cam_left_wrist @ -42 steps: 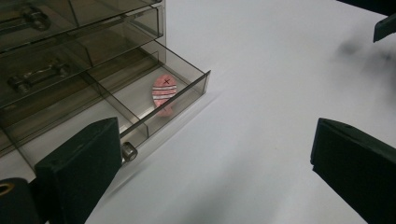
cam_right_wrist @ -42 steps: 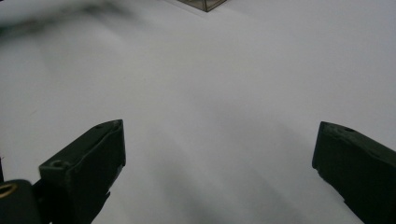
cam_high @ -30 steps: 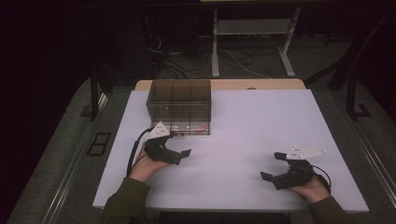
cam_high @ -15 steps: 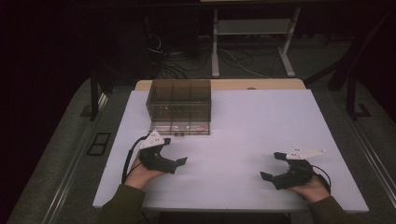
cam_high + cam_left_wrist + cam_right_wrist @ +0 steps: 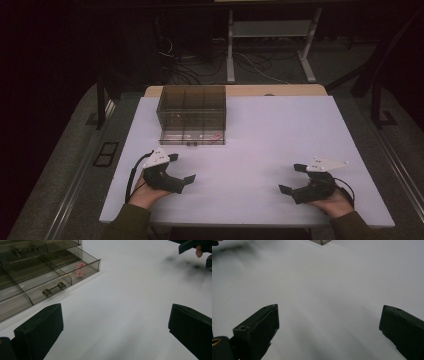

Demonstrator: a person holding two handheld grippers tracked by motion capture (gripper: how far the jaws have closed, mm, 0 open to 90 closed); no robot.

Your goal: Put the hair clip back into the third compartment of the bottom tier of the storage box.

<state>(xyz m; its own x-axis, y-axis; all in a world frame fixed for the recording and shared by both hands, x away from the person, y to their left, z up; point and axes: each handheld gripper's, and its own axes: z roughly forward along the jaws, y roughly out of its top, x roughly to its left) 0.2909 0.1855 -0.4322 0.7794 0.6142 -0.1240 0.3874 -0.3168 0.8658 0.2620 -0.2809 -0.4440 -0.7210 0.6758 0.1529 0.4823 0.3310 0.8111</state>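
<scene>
While left claw (image 5: 182, 169) gapes, drawer box (image 5: 192, 114) sits just beyond.

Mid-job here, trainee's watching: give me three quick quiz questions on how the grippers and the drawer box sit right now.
1. True or false: the left gripper holds the pink item.
2. Which gripper lies nearer the drawer box? A) left B) right
3. Fill in: the pink item lies in a pulled-out ____ of the box.

Key: 1 false, both grippers stand open and hold nothing. 2 A. 3 drawer.
</scene>
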